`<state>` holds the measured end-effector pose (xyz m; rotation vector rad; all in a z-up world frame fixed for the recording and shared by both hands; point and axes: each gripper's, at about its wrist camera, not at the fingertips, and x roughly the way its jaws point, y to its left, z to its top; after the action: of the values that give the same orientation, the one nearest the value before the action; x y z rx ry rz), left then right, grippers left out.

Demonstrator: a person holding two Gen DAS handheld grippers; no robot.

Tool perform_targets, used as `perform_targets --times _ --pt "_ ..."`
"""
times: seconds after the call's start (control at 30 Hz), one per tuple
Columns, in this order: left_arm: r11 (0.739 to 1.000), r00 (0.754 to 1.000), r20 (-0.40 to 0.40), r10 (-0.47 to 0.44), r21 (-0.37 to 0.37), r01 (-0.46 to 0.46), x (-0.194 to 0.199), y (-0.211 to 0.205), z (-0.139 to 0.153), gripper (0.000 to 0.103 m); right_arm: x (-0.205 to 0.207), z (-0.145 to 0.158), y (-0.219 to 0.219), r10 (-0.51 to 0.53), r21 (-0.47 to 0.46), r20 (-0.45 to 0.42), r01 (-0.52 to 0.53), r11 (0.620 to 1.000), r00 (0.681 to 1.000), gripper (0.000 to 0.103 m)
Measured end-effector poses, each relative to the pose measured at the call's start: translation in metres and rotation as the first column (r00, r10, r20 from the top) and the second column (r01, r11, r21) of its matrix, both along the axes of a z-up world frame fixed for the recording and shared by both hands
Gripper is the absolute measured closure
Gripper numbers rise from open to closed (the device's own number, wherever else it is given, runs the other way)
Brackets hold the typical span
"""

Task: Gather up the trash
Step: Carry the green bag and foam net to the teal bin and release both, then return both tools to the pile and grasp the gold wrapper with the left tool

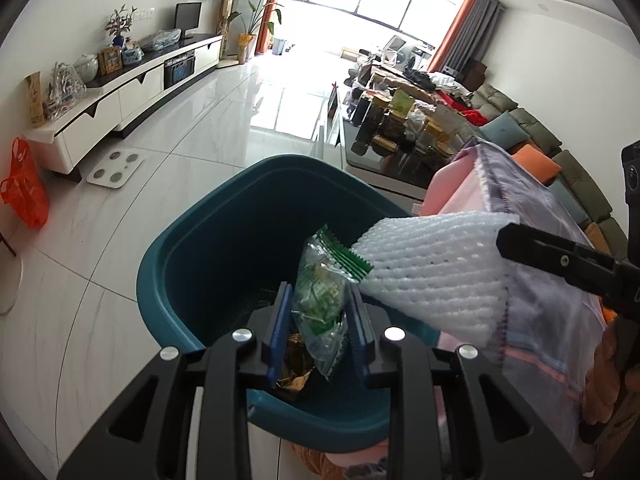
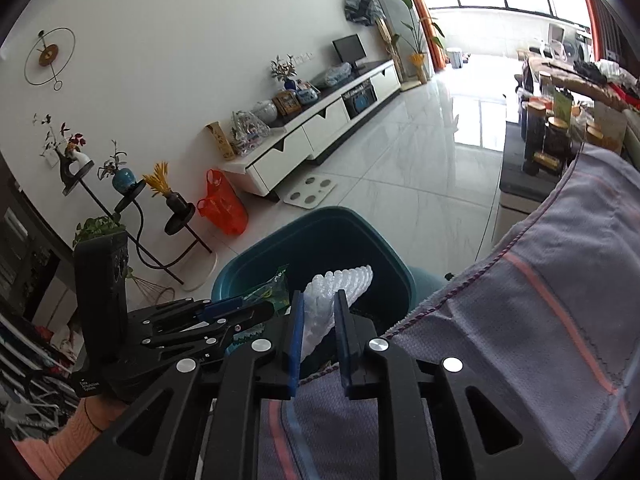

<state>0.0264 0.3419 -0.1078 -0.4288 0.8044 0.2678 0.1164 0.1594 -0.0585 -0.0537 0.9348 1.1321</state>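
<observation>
A teal trash bin (image 1: 192,248) stands on the floor below both grippers; it also shows in the right wrist view (image 2: 384,256). My left gripper (image 1: 320,300) is shut on a green and clear snack wrapper (image 1: 324,280) held over the bin's opening. A gold wrapper (image 1: 294,368) lies inside the bin. My right gripper (image 2: 318,300) is shut on a white foam fruit net (image 2: 336,288), also over the bin. The net (image 1: 436,272) and the right gripper's finger (image 1: 560,260) show in the left wrist view. The left gripper (image 2: 240,308) with its wrapper (image 2: 276,288) shows in the right wrist view.
A grey striped towel (image 2: 540,320) covers the sofa edge right of the bin. A cluttered coffee table (image 1: 400,132) stands beyond. A white TV cabinet (image 1: 132,92), a bathroom scale (image 1: 114,168), an orange plastic bag (image 1: 24,188) and plant stands (image 2: 132,196) line the left wall.
</observation>
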Motion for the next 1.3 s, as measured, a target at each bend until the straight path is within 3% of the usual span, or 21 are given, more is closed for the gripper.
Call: perform_targets --times 0.27,0.4,0.67,0.97,1.13,1.3 --pt "1.0 1.0 -0.004 0.024 -0.009 -0.024 0.005 0.005 -0.005 0.066 0.005 -0.007 0.009 -0.004 -0.026 -0.041 0.003 1.0 0.999 0.079" --pt "1.0 1.0 0.008 0.023 -0.019 -0.023 0.005 0.007 -0.007 0.052 0.009 -0.009 0.007 -0.008 -0.024 -0.061 0.007 1.0 0.998 0.077" --pt "0.998 0.999 0.015 0.04 -0.051 -0.039 0.006 0.011 -0.008 0.051 0.011 -0.009 0.004 -0.024 -0.011 -0.081 0.023 1.0 0.996 0.068" --pt "0.999 0.996 0.082 0.028 0.013 -0.029 -0.015 -0.001 0.018 0.047 0.006 0.0 -0.01 -0.033 0.026 -0.063 0.035 0.999 0.997 0.062" --pt "0.998 0.987 0.157 -0.035 0.062 0.026 -0.028 -0.025 0.045 0.04 -0.006 0.021 -0.04 -0.045 0.067 0.003 0.044 0.997 0.999 0.056" --pt "0.983 0.958 0.227 -0.174 0.101 0.155 -0.037 -0.069 0.066 0.036 -0.021 0.045 -0.089 -0.091 0.108 0.072 0.083 0.991 0.993 0.051"
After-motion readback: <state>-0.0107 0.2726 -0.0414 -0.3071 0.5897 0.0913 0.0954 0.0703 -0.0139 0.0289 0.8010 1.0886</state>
